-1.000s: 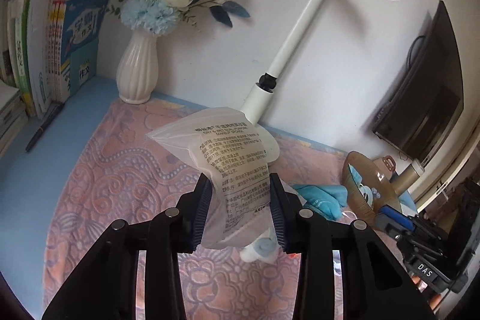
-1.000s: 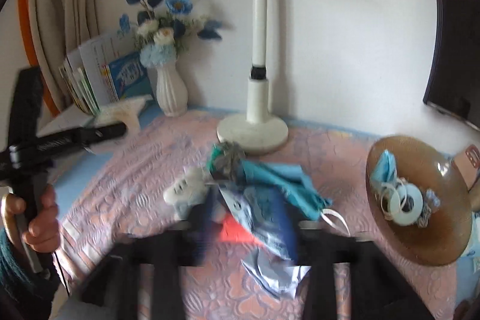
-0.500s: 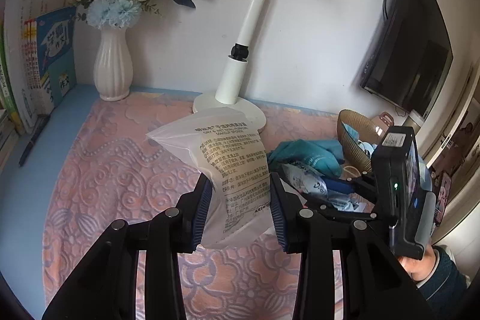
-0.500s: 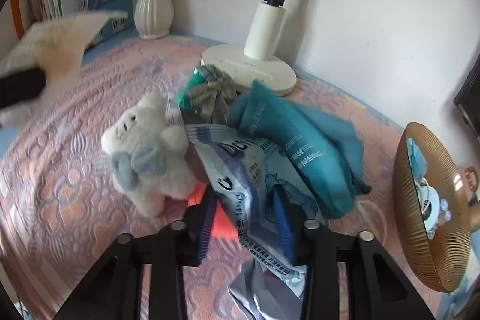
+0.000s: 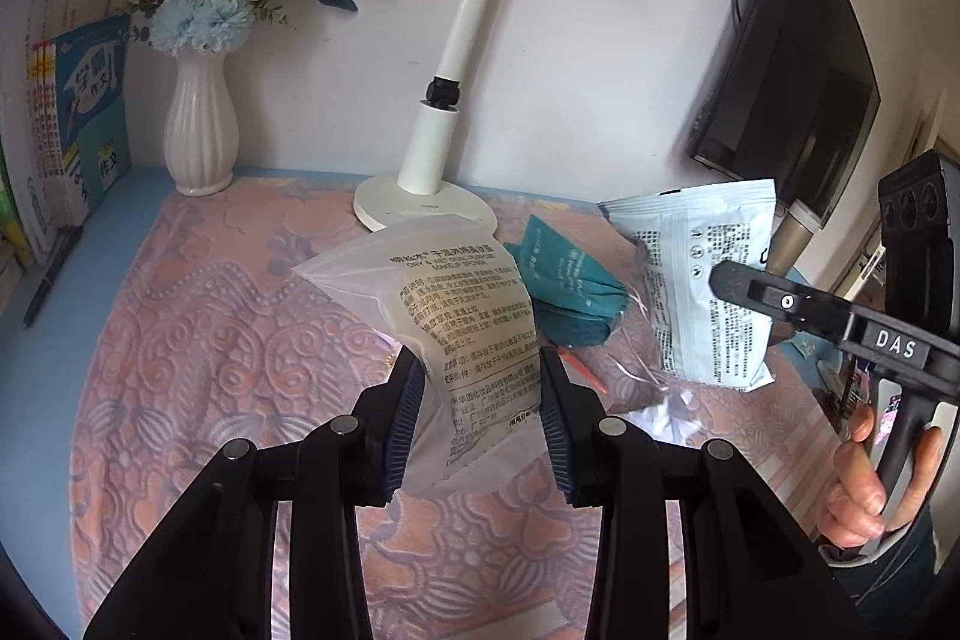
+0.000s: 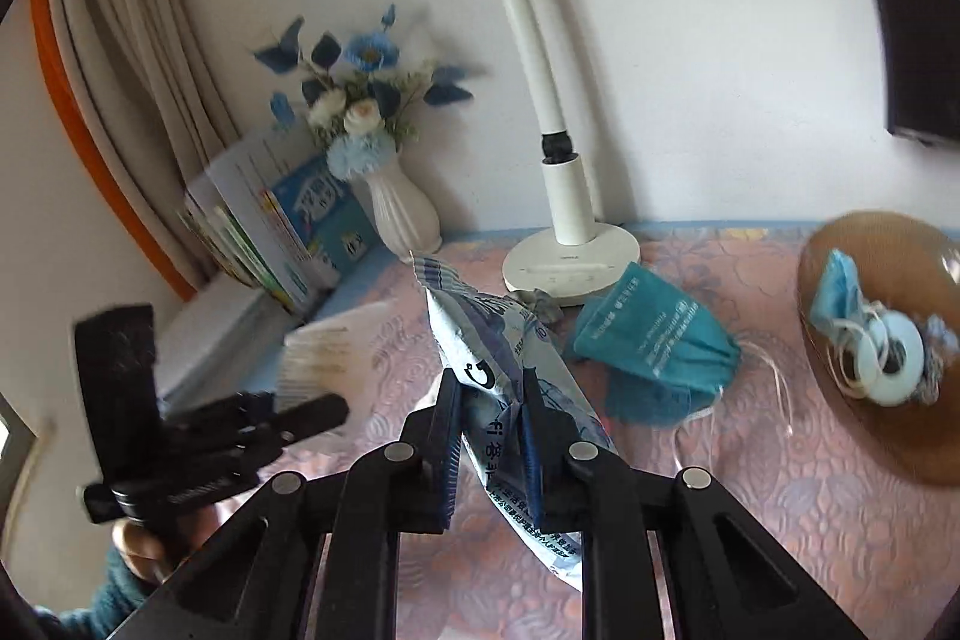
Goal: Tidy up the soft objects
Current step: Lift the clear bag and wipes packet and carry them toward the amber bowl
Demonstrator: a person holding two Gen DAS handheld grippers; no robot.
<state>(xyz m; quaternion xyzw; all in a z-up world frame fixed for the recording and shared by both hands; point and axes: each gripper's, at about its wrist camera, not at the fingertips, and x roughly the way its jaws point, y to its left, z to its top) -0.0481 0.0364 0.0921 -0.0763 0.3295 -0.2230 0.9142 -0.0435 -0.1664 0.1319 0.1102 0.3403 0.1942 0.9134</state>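
My left gripper [image 5: 480,388] is shut on a translucent white pouch [image 5: 456,304] with printed text, held above the pink mat [image 5: 198,340]. My right gripper [image 6: 491,400] is shut on a pale blue printed packet [image 6: 510,358] and holds it off the mat; the same packet shows in the left wrist view [image 5: 708,286]. The left gripper with its white pouch [image 6: 336,346] appears at left in the right wrist view. A teal pouch [image 5: 564,280] lies on the mat by the lamp base; it also shows in the right wrist view [image 6: 648,340].
A white desk lamp [image 5: 432,160] stands at the back. A white vase with blue flowers [image 5: 201,130] and books [image 5: 66,124] are at back left. A brown wicker bowl [image 6: 882,340] with small items sits at right. A dark monitor [image 5: 798,76] hangs at right.
My right gripper has closed on the pale blue packet and lifted it off the pile. The left gripper keeps hold of the white pouch and has turned slightly.
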